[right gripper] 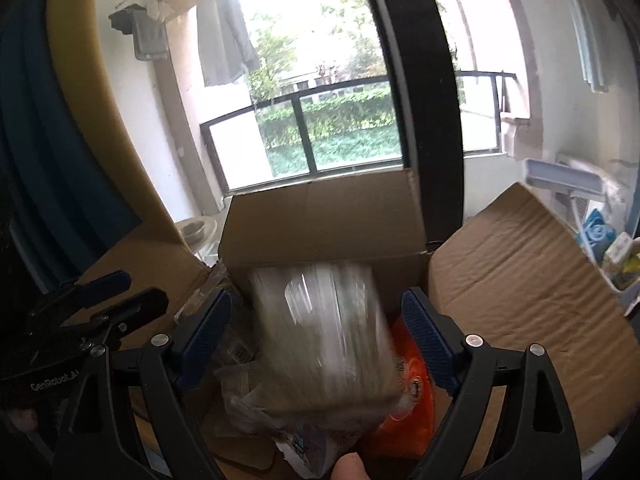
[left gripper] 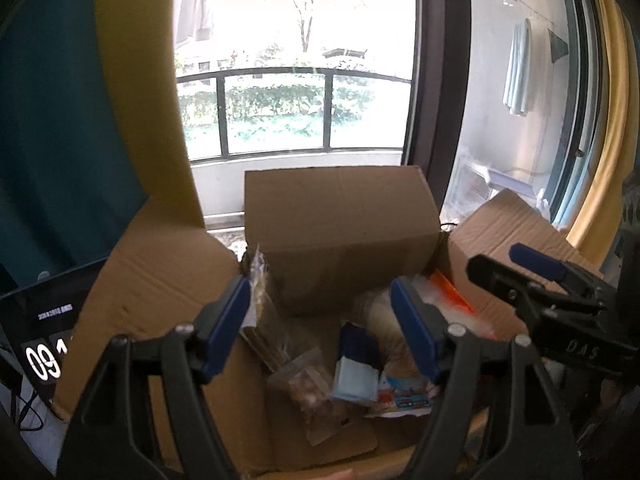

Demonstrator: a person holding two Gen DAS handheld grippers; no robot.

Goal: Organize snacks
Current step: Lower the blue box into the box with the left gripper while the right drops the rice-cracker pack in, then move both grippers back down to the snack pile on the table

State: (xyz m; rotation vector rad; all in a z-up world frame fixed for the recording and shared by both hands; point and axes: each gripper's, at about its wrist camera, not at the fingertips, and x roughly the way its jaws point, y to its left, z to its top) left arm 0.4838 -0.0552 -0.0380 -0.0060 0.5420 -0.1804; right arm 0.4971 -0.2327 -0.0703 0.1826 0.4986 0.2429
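Dropping snacks into the big brown cardboard box (left gripper: 192, 360) looks like the step in hand, and to do it well each pack should fall flat on the box floor and not catch on the raised flaps. Both grippers point forward and a bit down into the open box, side by side. The left gripper (left gripper: 320, 332) is open, with its blue pads wide apart and nothing between them. Just below and ahead of it lie a small clear bag of brown nuts (left gripper: 308, 392), a little blue and white packet (left gripper: 356, 376) and a flat colourful wrapper (left gripper: 404, 400). A tall clear pack (left gripper: 260, 304) leans on the box wall right beside its left pad. The right gripper (right gripper: 316, 340) is open too, and a big clear plastic pack of pale snacks (right gripper: 324, 332) sits blurry between its pads without touching them, so it seems to be falling free. An orange bag (right gripper: 404, 416) lies under that pack, close to the right pad. A fingertip (right gripper: 352, 466) peeks in at the bottom. The next good move would be to lift both grippers straight up, so the pads do not snag the soft bags.
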